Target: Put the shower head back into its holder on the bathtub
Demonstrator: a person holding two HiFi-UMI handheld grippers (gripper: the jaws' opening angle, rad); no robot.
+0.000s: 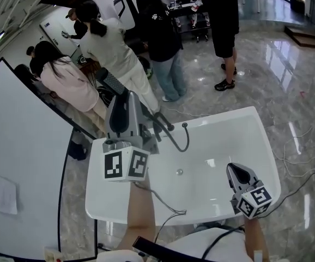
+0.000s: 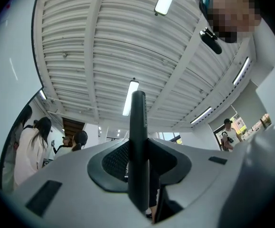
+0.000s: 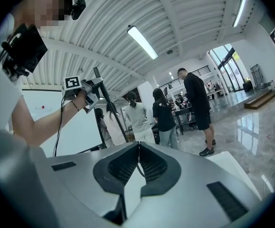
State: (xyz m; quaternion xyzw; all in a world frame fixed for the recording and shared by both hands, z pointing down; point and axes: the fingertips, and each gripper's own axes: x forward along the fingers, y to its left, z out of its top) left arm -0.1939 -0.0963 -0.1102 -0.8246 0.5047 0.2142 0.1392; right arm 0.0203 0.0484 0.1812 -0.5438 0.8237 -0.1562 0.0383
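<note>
My left gripper (image 1: 126, 105) is raised above the near left end of the white bathtub (image 1: 244, 130) and points upward. It is shut on the dark handle of the shower head (image 1: 109, 82), which sticks out past the jaws. In the left gripper view the handle (image 2: 138, 122) stands upright between the jaws of that gripper (image 2: 138, 148). A dark hose (image 1: 186, 141) curves from the tub's far rim fittings (image 1: 163, 123). My right gripper (image 1: 232, 169) hovers over the tub's near right part, shut with nothing in it (image 3: 138, 145). The right gripper view also catches the shower head (image 3: 104, 99).
Several people (image 1: 163, 48) stand on the glossy floor just beyond the tub's far side. A white panel (image 1: 21, 162) rises at the left. A cable (image 1: 304, 173) trails on the floor right of the tub. The drain (image 1: 179, 172) lies mid-tub.
</note>
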